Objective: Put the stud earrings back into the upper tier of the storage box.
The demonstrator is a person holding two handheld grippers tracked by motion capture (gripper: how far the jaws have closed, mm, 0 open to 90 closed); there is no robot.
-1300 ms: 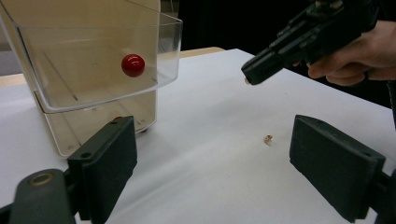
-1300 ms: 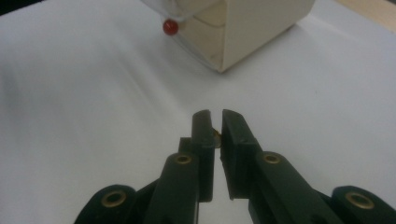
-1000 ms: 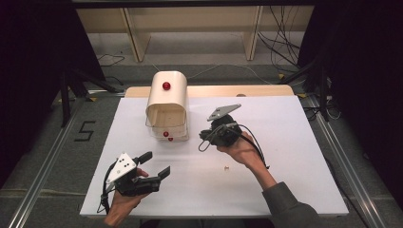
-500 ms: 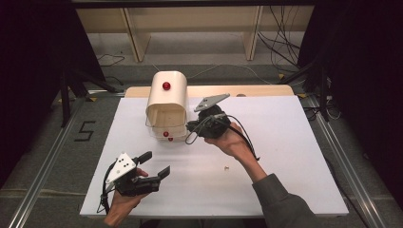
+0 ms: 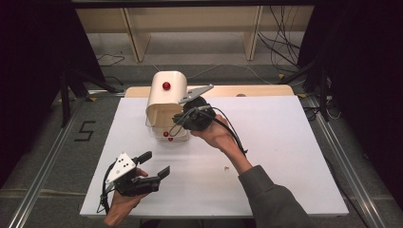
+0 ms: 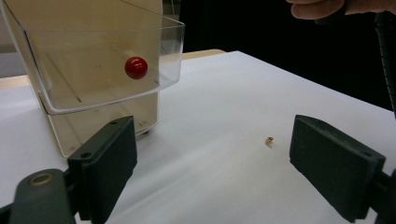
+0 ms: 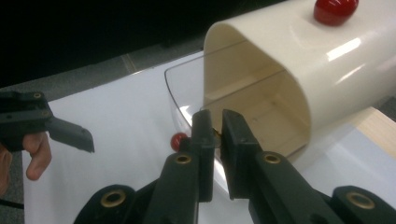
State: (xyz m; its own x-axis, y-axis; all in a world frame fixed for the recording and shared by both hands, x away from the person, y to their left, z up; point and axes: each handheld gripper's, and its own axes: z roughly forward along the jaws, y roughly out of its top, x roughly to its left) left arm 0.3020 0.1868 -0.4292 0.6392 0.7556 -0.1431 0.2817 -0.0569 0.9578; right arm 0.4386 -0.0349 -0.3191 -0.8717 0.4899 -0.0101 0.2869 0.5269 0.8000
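A cream box (image 5: 164,92) with a red knob (image 5: 166,86) on top stands at the back of the white table. Its clear front drawer (image 5: 167,132), with its own red knob (image 6: 136,67), hangs open. My right gripper (image 5: 177,118) is raised at the box's open mouth. In the right gripper view its jaws (image 7: 215,122) are shut on a tiny brown bit over the clear drawer (image 7: 180,93). My left gripper (image 5: 156,164) rests near the front left edge, open and holding nothing (image 6: 217,149). A small brown crumb (image 6: 269,141) lies on the table (image 5: 226,167).
The white table top (image 5: 285,142) lies on a wooden board (image 5: 256,90). Wooden shelving legs and cables stand on the floor behind. A floor mark "5" (image 5: 85,130) is at the left.
My right gripper has risen and moved left and back, from the table's middle to the box's open front. The left gripper has stayed put.
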